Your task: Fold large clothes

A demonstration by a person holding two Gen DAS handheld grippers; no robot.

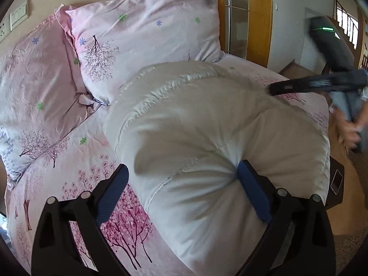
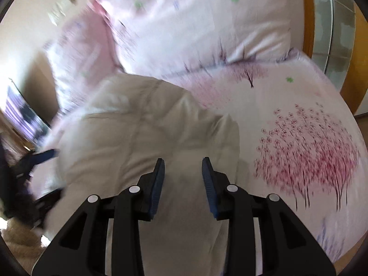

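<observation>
The white puffy jacket (image 1: 207, 138) lies bunched on the pink floral bed (image 1: 76, 184). Our left gripper (image 1: 184, 188) has its fingers spread wide around a fold; our right gripper (image 2: 183, 179), fingers parted, hovers above the jacket.

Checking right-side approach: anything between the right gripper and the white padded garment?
Nothing visible. The right gripper hangs open directly over the white padded garment on the bed; the left gripper is open, one finger pressing the garment.

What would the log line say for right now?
task: fold large clothes | left gripper: open, one finger pressing puffy white coat | right gripper: open, above coat | surface: pink floral bed
</observation>
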